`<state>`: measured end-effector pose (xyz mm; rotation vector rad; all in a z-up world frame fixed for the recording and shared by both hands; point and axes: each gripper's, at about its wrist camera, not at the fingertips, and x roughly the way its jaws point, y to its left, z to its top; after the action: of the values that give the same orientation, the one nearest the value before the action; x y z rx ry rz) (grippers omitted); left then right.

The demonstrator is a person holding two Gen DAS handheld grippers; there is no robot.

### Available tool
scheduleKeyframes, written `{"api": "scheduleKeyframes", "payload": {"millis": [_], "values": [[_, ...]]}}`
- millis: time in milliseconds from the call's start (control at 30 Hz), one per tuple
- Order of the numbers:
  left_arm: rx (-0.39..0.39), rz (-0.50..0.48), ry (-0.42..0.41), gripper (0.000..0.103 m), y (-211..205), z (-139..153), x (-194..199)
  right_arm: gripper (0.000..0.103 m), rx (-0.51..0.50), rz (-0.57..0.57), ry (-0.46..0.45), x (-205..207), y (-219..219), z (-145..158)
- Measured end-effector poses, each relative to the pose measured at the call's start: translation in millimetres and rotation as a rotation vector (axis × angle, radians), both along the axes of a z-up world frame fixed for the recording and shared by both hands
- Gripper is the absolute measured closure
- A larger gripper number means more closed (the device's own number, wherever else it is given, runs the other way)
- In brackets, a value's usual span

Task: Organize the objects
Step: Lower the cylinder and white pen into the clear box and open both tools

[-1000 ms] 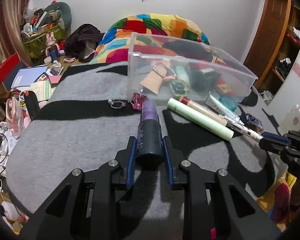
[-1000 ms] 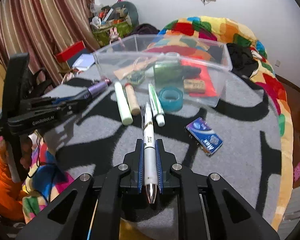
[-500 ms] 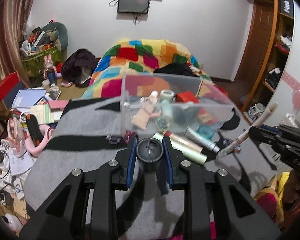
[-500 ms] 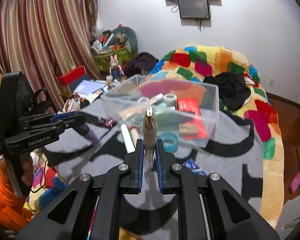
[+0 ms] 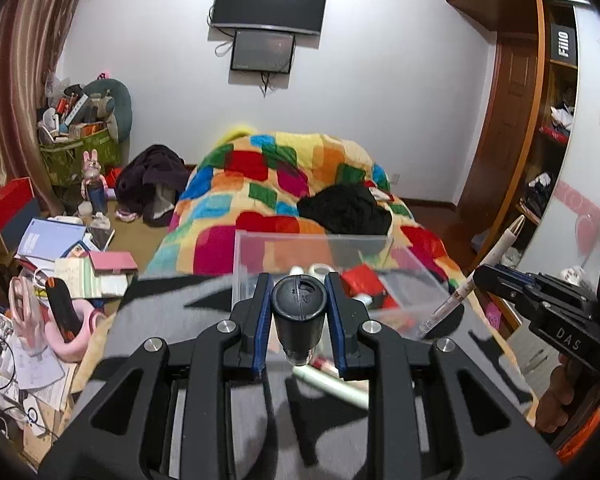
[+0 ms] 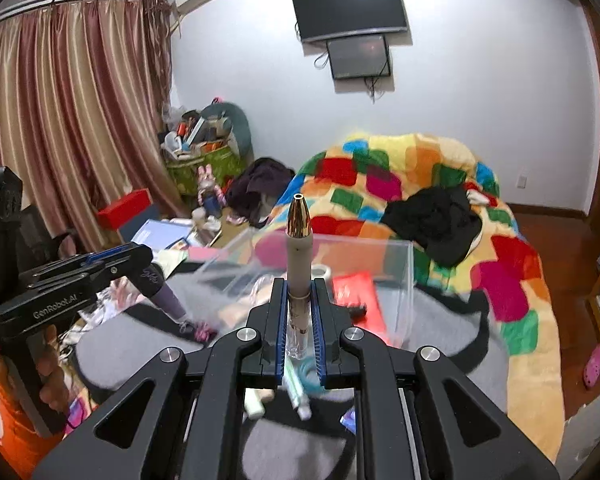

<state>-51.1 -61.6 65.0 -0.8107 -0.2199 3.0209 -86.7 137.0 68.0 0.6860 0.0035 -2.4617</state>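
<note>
**Grippers carry two items above the clear box**

Risk sits mainly with the grasps. The left gripper (image 5: 299,320) is clenched on a dark purple tube (image 5: 299,312), held near one end, so the tube could pivot or slide out on a quick tilt. The right gripper (image 6: 299,320) pinches a white pen (image 6: 299,264) low on its barrel, gold tip up; a thin, smooth body like that could slip through the pads. Both items hang above the grey blanket (image 6: 440,320), just short of the clear plastic box (image 5: 300,240), where they likely belong. A low approach could knock the box wall and shove it along the bedding. Loose tubes (image 6: 296,392) and a tape roll (image 6: 310,372) lie under the right gripper, before the box. A black garment (image 6: 432,216) lies on the colourful quilt (image 6: 500,264) beyond.
</note>
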Motion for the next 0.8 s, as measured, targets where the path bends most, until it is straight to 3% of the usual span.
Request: {"api": "scheduleKeyframes", "payload": {"millis": [233,367,467,667,800], "values": [[-0.025,0.051,0.033,0.077,-5.2,7.5,-25.2,0.093,0.083,-0.091,0.077,-17.0,-11.9,4.3],[-0.085,0.091,0.02,0.077,-3.3,-4.0,-49.3,0.093,0.167,-0.132,0.083,-30.9,-20.3,-4.2],[-0.141,0.112,-0.017,0.078,1.1,-19.3,-68.4,0.093,0.254,-0.161,0.068,-43.1,-30.0,-19.3],[-0.17,0.073,-0.125,0.077,13.8,-51.6,-94.9,0.093,0.332,-0.128,0.013,-59.8,-48.2,-44.1],[-0.118,-0.006,-0.193,0.075,20.9,-63.1,-99.3,0.089,0.326,-0.08,-0.006,-59.0,-58.7,-49.3]]}}
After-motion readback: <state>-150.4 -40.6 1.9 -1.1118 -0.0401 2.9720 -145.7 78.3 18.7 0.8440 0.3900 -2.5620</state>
